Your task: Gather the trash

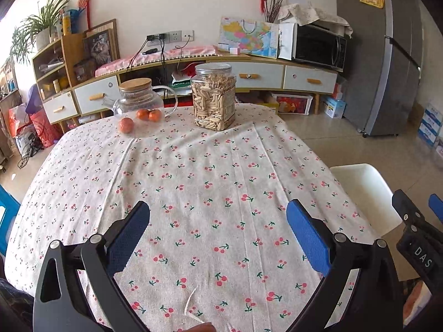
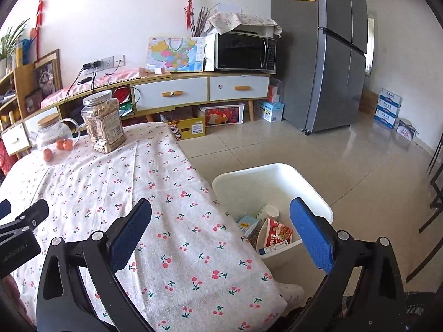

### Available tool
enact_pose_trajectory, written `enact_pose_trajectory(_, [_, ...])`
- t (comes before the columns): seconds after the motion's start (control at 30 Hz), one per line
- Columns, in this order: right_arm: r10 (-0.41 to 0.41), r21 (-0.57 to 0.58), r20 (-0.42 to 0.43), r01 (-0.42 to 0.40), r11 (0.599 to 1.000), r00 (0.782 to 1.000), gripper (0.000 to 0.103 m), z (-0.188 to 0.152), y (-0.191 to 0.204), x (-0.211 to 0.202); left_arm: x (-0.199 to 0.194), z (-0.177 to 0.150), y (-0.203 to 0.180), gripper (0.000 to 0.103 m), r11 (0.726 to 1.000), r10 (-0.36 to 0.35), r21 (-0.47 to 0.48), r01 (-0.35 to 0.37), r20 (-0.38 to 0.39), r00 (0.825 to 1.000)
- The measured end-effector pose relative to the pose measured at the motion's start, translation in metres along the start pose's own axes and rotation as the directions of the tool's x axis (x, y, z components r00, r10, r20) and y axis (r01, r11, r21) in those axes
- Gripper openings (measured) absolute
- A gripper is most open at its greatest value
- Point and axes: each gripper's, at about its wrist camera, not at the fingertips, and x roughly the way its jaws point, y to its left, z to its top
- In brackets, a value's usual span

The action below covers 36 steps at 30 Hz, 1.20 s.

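Both grippers stand wide and empty, the left gripper (image 1: 218,218) and the right gripper (image 2: 221,218) over the cherry tablecloth (image 1: 221,179); trash (image 2: 272,235), light crushable wrappers and a paper cup best pinched at an edge, already lies in the white bin (image 2: 277,177) beside the table; farther off, a fragile glass teapot (image 1: 138,102), oranges (image 1: 126,125) and a jar (image 1: 213,96) remain.

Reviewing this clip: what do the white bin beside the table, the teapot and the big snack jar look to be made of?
White bin: looks like plastic, smooth and faintly glossy, with thin moulded walls and rounded corners. Teapot: clear glass by its look, see-through with bright glints; its lid seems bamboo or light wood, matte tan. Snack jar: transparent, probably plastic though glass is possible; the contents show through and the lid looks clear too.
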Motion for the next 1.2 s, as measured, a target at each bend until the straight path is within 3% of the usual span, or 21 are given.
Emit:
enact_pose_trajectory(0.53, [0.035,-0.066,0.016,-0.034,0.997,0.999,0.096,-0.003,0.038,0.004,0.018,-0.012,0.022,0.096,1.0,0.004,-0.022,-0.005,-0.041,0.999])
enact_pose_trajectory(0.77, [0.049,-0.066,0.014,-0.048,0.997,0.999,0.096,-0.003,0.039,0.001,0.02,-0.013,0.02,0.096,0.999,0.032,-0.013,-0.033,-0.04,0.999])
enact_pose_trajectory(1.2, [0.042,-0.069,-0.025,-0.044,0.997,0.999,0.096,-0.004,0.04,0.009,0.015,-0.011,0.021,0.096,1.0,0.022,-0.02,-0.022,-0.027,0.999])
